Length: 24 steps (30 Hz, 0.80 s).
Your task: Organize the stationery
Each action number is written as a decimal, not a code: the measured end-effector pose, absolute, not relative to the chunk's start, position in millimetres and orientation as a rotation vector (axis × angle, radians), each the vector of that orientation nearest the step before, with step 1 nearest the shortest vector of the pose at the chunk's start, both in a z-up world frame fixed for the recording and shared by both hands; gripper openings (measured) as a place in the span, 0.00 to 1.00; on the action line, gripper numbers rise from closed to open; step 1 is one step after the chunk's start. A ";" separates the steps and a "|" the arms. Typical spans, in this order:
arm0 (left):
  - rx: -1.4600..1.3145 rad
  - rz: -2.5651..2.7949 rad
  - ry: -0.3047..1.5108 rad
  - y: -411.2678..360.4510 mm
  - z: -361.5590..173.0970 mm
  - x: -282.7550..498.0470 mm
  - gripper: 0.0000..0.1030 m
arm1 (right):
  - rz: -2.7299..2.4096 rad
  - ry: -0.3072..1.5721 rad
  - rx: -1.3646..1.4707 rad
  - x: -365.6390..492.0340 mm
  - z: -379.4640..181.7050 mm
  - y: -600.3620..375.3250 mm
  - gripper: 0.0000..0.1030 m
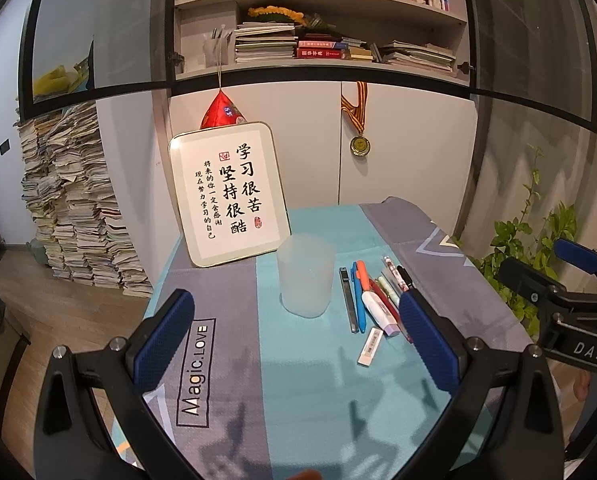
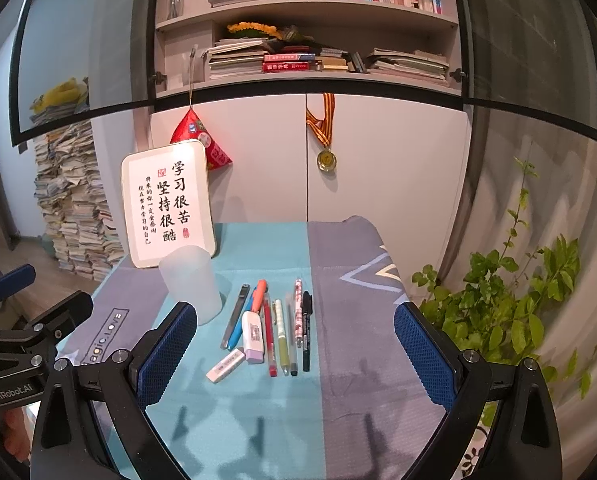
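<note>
Left claw and right claw: both empty, fingers spread wide apart, held above the cloth-covered bench. Frosted cup: upright, ahead of the right claw's left finger, just left of the stationery. Pens, correction tape and white eraser: laid in a row between the right claw's fingers, eraser nearest.

On the worktop a cup stands upright in front of a sign that leans at the back. Right of the cup, pens lie side by side in a row. An eraser lies at the row's near left end, touching a correction tape that rests across the pens.
</note>
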<state>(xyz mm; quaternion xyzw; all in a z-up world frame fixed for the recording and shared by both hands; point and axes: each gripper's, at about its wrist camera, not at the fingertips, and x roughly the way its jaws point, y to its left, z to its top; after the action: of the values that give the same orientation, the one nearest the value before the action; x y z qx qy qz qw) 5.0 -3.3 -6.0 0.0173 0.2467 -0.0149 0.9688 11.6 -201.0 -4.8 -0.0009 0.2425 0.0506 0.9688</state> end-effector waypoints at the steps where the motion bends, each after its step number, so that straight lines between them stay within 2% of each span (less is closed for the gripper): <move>1: 0.034 -0.027 0.497 -3.5 -5.8 5.0 0.99 | 0.104 0.491 -0.001 13.3 -8.5 -201.3 0.96; 24: 0.041 -0.017 0.485 2.6 -3.6 9.8 0.99 | 0.121 0.507 -0.008 20.1 -8.7 -196.2 0.96</move>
<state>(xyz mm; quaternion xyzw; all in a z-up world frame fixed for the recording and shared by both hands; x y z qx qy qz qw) 9.8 2.6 -3.6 0.0204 0.2401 -0.0086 0.9705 20.1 -196.2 -8.7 -0.0040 0.2504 0.0596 0.9663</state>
